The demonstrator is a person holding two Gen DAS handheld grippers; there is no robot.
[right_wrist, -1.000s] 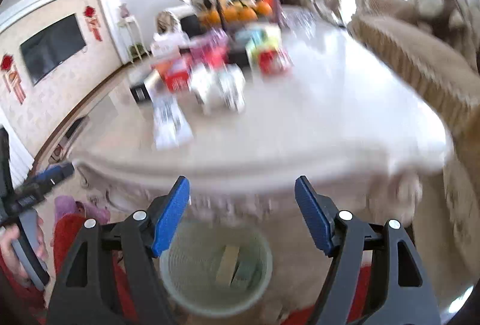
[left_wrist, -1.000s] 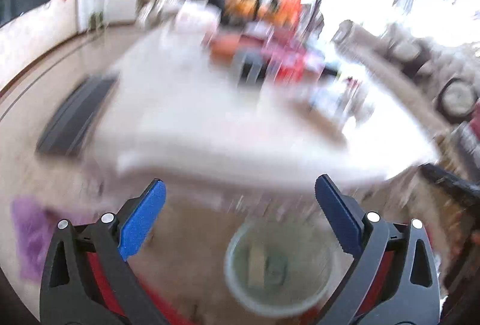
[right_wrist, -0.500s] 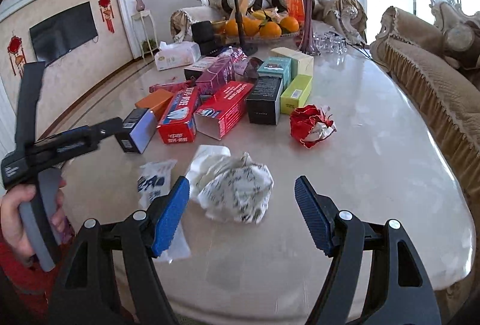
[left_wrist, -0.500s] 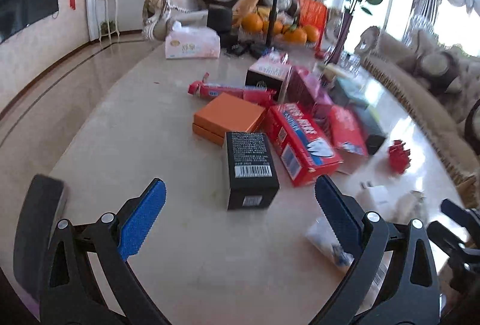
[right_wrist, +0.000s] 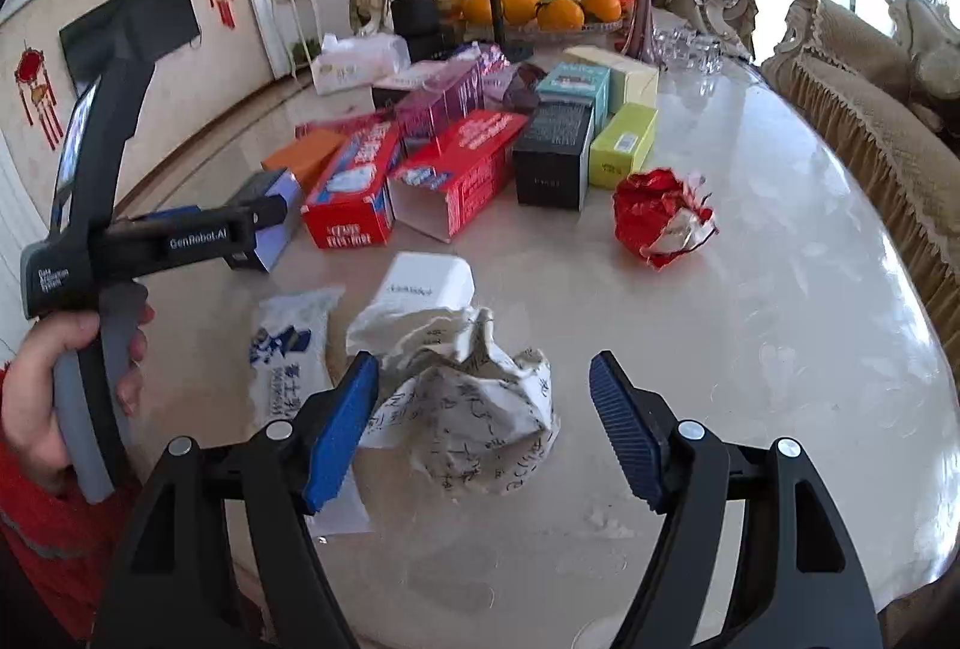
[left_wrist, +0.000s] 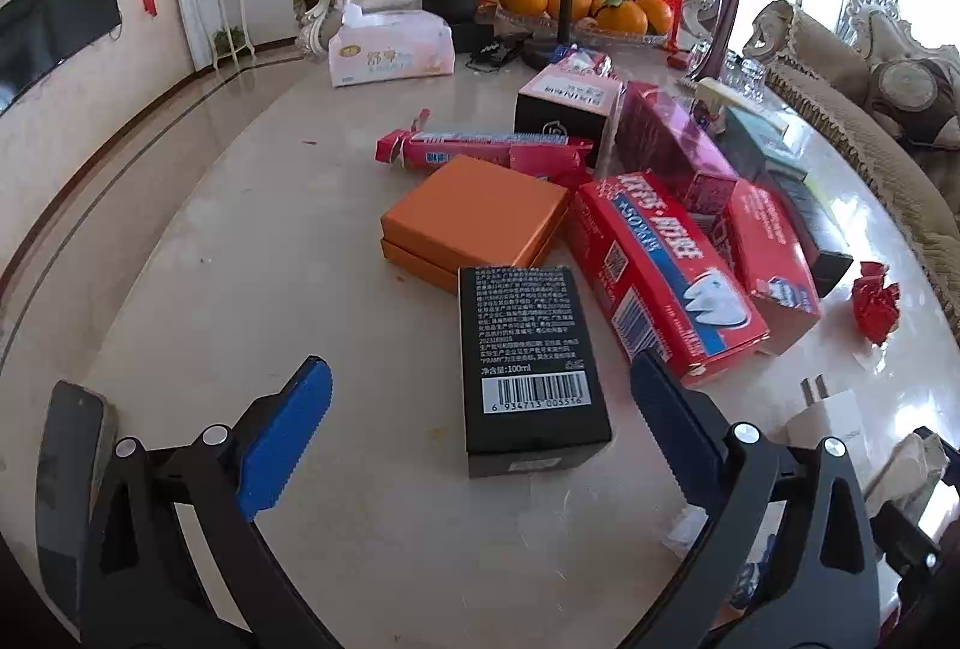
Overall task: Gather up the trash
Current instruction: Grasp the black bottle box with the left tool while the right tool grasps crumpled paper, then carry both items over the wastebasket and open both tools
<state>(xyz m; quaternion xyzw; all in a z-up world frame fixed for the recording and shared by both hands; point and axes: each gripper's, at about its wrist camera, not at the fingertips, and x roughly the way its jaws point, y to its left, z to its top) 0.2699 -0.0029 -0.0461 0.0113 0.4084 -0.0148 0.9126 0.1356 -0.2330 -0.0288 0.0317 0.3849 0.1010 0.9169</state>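
Above the marble table (right_wrist: 780, 289), the right gripper (right_wrist: 483, 424) is held wide open, nothing gripped; a crumpled printed paper (right_wrist: 480, 409) lies between its pads (contact with the left pad cannot be told). The left gripper (left_wrist: 480, 427) is likewise spread and empty, a black barcoded box (left_wrist: 525, 367) lying flat between its fingers, untouched.
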